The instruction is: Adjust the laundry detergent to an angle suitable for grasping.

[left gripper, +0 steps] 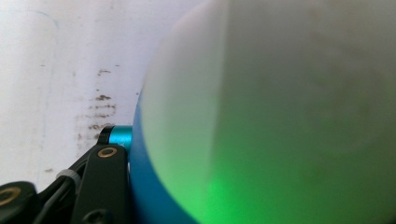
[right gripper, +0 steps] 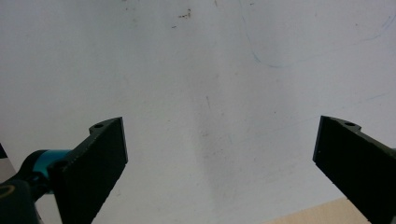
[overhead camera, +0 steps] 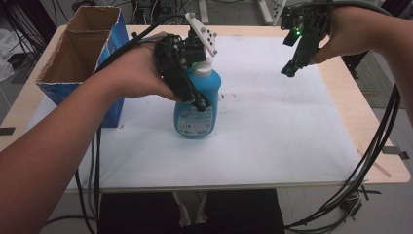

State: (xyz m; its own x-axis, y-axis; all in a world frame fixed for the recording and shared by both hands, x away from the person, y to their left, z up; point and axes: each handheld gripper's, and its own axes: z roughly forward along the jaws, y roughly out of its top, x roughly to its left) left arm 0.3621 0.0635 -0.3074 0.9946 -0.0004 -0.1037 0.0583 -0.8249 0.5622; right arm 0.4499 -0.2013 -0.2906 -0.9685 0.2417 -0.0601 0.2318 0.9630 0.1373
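- Centrally on the white mat (overhead camera: 272,122) stands a blue bottle (overhead camera: 197,105), upright, with a white cap (overhead camera: 203,67) on top and a label on its near face.
- My left gripper (overhead camera: 195,87) is clamped on the bottle, coming in from the left, its jaws pressed against the upper body just below the cap.
- From the left gripper view, the white cap (left gripper: 280,107) looms very close and blurred, tinted green by a light, with a rim of blue bottle (left gripper: 144,186) under it and one black jaw touching it at the lower left.
- I judge the bottle rigid plastic, smooth and somewhat slippery, and fairly heavy if it is full; how full it is cannot be made out.
- The shoulder or neck looks the best place to hold, since the body is wide and rounded.
- My right gripper (overhead camera: 292,68) hangs above the far right part of the mat, well apart from the bottle, its jaws spread wide with nothing between them.
- To the left stands an open cardboard box (overhead camera: 78,53) with blue sides; its bottom is hidden.
- Beneath the mat lies a wooden table (overhead camera: 384,161).
- Label text is too small to read, and the second left jaw is hidden behind the bottle.
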